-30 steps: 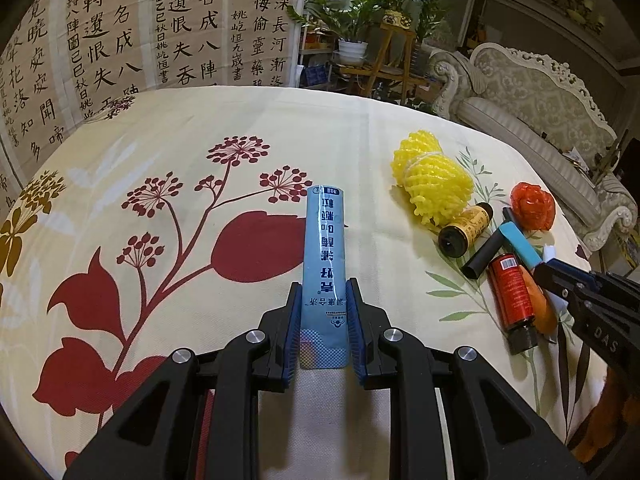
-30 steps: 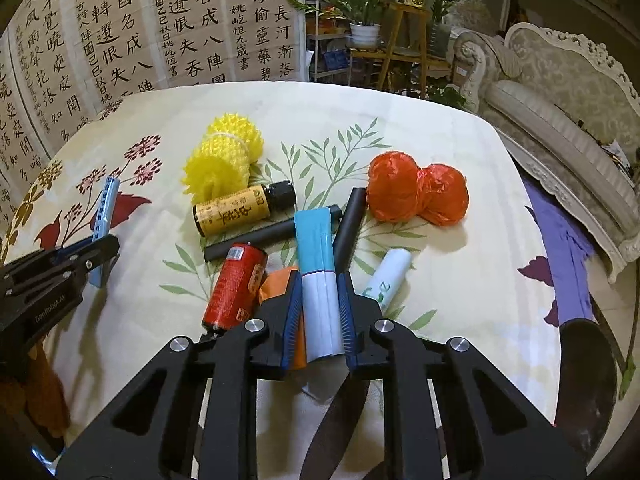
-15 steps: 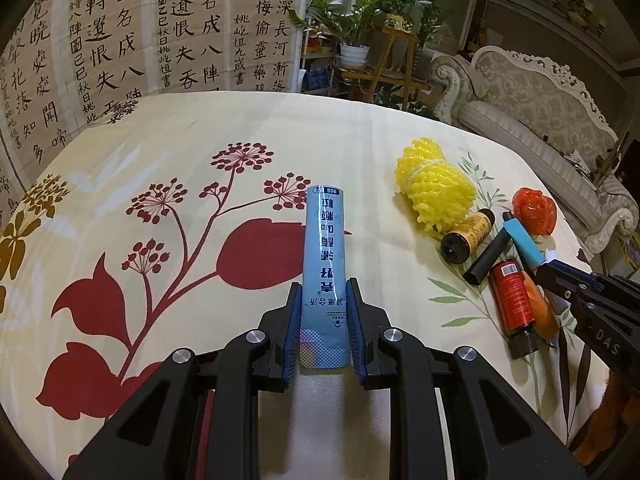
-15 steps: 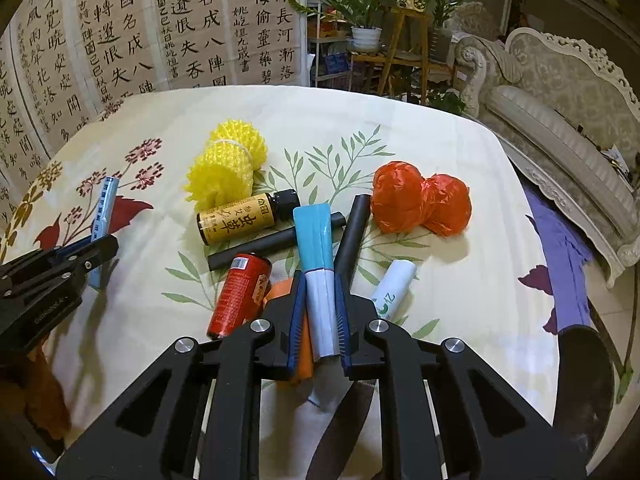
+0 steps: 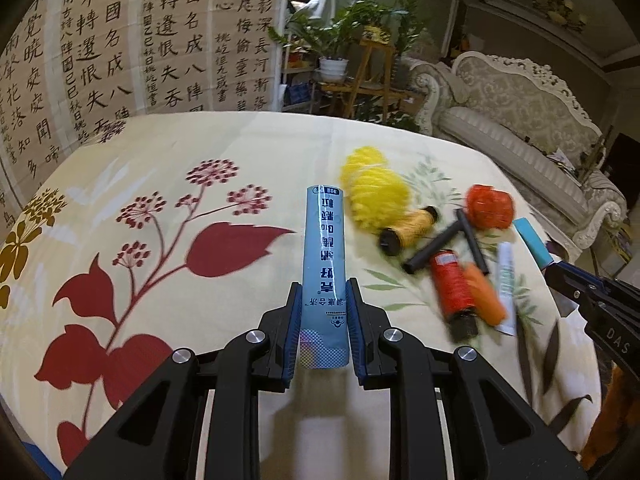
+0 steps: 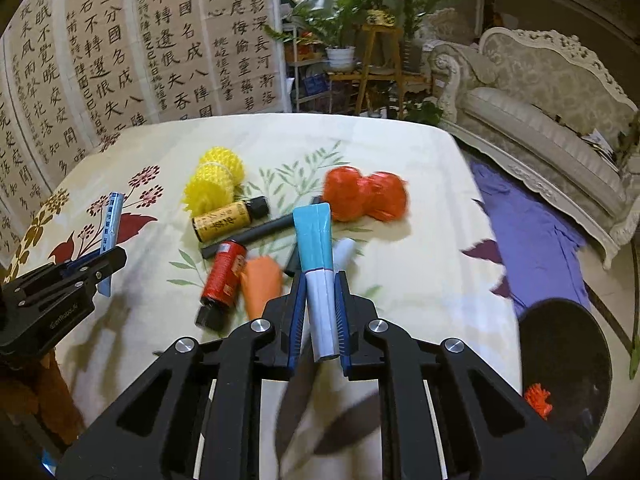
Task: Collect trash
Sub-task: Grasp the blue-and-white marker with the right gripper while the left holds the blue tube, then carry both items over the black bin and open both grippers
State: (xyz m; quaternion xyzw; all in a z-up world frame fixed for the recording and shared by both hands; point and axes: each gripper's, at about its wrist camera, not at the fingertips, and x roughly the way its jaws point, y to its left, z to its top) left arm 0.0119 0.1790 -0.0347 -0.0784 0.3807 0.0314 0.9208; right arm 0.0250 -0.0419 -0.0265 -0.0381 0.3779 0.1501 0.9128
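Note:
My left gripper point(image 5: 323, 300) is shut on a light blue sachet point(image 5: 323, 256) with Chinese print, held above the flowered tablecloth point(image 5: 160, 248). A teal and white tube point(image 6: 316, 264) is clamped in my right gripper point(image 6: 320, 294), lifted off the pile. On the cloth lie a yellow foam net point(image 6: 214, 184), a yellow bottle point(image 6: 228, 218), a red can point(image 6: 224, 276), an orange wrapper point(image 6: 260, 282), black tubes point(image 6: 256, 232), a white tube point(image 6: 345, 254) and crumpled red bags point(image 6: 364, 196). Each gripper shows at the edge of the other's view: the right gripper point(image 5: 560, 270) and the left gripper point(image 6: 104, 262).
A black bin point(image 6: 568, 360) stands on the floor at the lower right, with a bit of orange net point(image 6: 538, 398) inside. A purple cloth point(image 6: 532, 240) lies past the table's right edge. A cream sofa point(image 6: 552, 120), plants and a calligraphy screen point(image 6: 120, 52) stand behind.
Both grippers have pulled back and risen a little with their items. The teal tube has come up off the pile, and the right gripper's jaws have tightened on it.

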